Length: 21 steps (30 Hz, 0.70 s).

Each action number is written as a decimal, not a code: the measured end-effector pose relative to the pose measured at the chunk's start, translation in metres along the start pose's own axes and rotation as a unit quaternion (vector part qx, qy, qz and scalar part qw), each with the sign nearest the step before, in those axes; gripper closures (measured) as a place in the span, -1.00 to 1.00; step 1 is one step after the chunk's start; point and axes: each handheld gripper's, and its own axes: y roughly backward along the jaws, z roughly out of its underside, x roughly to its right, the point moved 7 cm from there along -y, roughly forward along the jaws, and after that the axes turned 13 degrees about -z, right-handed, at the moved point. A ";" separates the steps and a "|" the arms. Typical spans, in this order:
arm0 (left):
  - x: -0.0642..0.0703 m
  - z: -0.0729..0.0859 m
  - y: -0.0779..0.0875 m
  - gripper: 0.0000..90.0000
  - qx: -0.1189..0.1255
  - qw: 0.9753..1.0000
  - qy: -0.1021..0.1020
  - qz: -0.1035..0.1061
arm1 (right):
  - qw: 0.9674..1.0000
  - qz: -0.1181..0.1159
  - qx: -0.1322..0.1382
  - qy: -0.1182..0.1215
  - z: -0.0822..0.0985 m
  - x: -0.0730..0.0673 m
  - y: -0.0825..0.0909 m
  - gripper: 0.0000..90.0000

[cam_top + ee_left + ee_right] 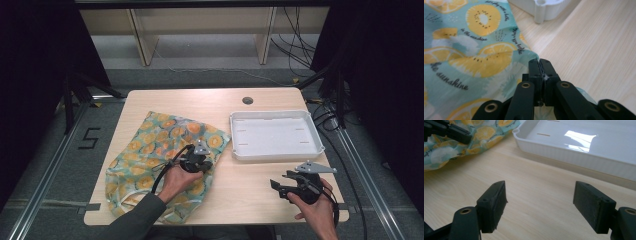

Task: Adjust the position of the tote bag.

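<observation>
A thin teal cloth (pixel 150 150) printed with orange and lemon slices lies crumpled on the left half of the table. My left gripper (pixel 207 161) sits at its right edge. In the left gripper view the jaws (pixel 540 61) are pressed together with the cloth's (pixel 474 55) hem pinched between them. My right gripper (pixel 278 189) hovers low over bare wood near the front right, held in a hand. Its jaws (pixel 540 192) stand wide apart with nothing between them. In that view, the left gripper (pixel 467 136) on the cloth (pixel 481 132) appears at the top left.
A white, empty rectangular tray (pixel 272 114) stands at the right back of the wooden table (pixel 240 195); its corner (pixel 541 10) is just ahead of the left gripper. A round cable hole (pixel 247 100) sits near the far edge. Cables trail off to the right.
</observation>
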 end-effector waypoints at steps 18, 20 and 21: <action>-0.116 0.049 0.127 -0.23 0.023 0.997 0.065 -0.044 | 0.993 -0.090 -0.030 0.076 -0.009 -0.067 -0.036 -0.45; -0.133 0.062 0.137 -0.25 0.020 0.994 0.090 -0.054 | 0.988 -0.119 -0.039 0.085 -0.009 -0.088 -0.045 -0.45; -0.137 0.067 0.140 -0.29 0.019 0.994 0.096 -0.057 | 0.987 -0.128 -0.042 0.091 -0.010 -0.097 -0.049 -0.45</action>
